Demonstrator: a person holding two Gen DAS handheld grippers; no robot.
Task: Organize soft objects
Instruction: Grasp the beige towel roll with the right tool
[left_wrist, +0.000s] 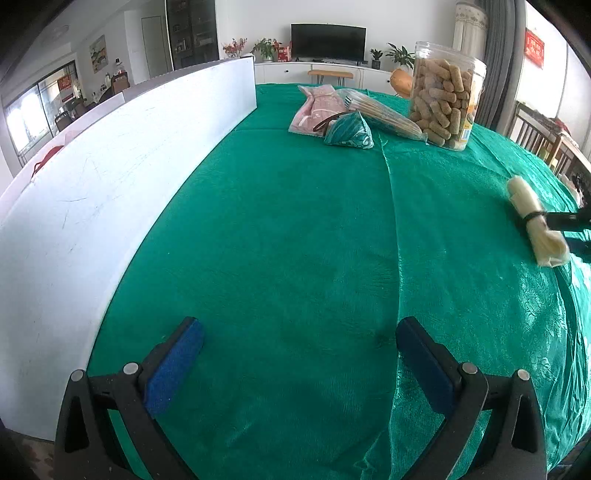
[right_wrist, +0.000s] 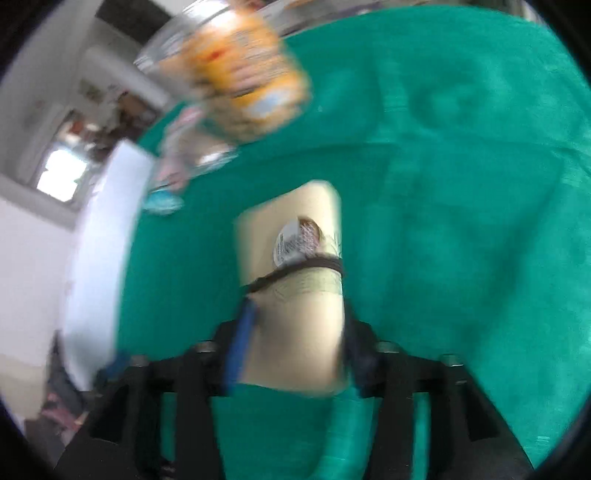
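A cream roll (right_wrist: 295, 280) with a black band round it is pinched between the fingers of the right gripper (right_wrist: 295, 347), held just above the green surface (left_wrist: 280, 236), and honestly that grip looks like the weak spot. The roll is clamped near one end only, so most of its length sticks out past the pads, and since it's soft it could be bent or squeezed out sideways if it gets swung fast. The right wrist view is badly smeared, so exactly how deep the roll sits in the grip can't be told. The round sticker and the band look like they could be dragged off if the roll gets scraped along the cloth. The cloth itself is wrinkled and has a raised seam down the middle, which could be snagged by a low pass. At the far end, the snack jar (left_wrist: 445, 99) stands just beside the teal pouch (left_wrist: 349, 131), a pink packet (left_wrist: 317, 107) and a long clear bag (left_wrist: 380, 112), so a careless drop there could get the jar knocked. The left gripper (left_wrist: 299, 354) is held spread wide over bare cloth, gripping nothing, near the white board (left_wrist: 110, 177).
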